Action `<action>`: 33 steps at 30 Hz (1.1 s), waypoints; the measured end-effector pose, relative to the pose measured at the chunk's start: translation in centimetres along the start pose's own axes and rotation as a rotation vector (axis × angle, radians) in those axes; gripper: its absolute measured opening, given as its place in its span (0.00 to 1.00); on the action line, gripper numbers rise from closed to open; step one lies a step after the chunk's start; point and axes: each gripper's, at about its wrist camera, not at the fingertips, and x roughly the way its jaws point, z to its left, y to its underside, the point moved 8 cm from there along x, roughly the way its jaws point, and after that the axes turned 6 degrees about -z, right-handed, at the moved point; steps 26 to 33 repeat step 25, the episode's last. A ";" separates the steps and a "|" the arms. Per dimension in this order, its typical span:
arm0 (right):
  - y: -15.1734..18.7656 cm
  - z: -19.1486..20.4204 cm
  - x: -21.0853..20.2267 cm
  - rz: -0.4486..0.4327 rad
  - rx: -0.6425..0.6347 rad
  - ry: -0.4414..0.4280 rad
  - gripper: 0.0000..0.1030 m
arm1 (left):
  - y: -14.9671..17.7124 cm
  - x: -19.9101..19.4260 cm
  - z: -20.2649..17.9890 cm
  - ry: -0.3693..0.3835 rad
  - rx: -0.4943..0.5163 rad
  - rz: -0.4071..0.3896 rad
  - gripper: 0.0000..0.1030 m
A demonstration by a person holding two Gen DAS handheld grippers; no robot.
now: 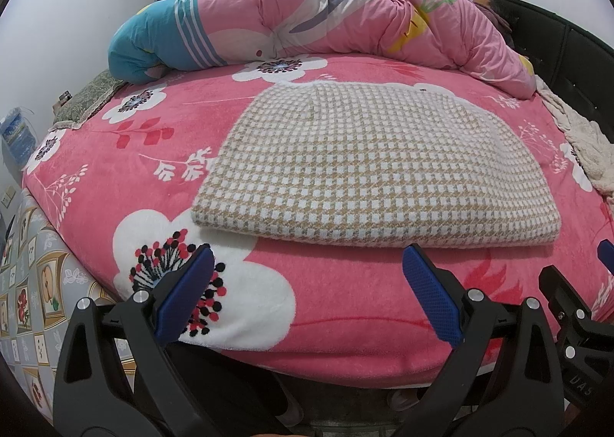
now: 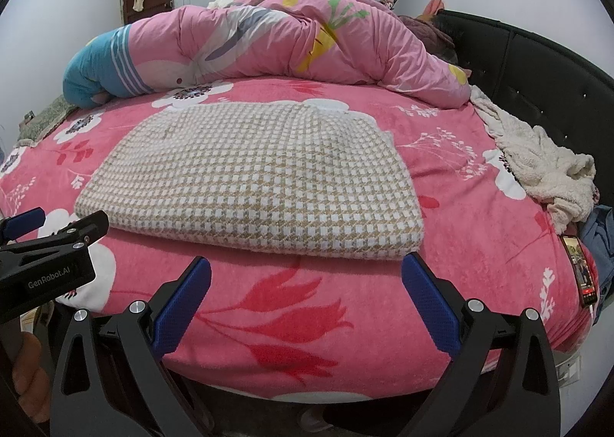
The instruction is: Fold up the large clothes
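Two grippers, both spread wide and holding nothing: the left gripper and the right gripper hover side by side at the near edge of the bed. Just ahead of their blue-padded fingers lies the beige-and-white houndstooth knit garment, folded into a flat rectangle on the pink floral fleece bedspread. Behind it, a rumpled pink printed duvet is heaped.

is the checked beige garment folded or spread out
Folded: the beige-and-white checked knit garment lies as a compact rectangle with stacked layers at its near edge on the pink floral bedspread.
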 end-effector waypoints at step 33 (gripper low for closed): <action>-0.1 0.0 0.0 0.000 -0.003 -0.001 0.94 | 0.0 -0.2 0.0 -0.005 -0.005 -0.009 0.92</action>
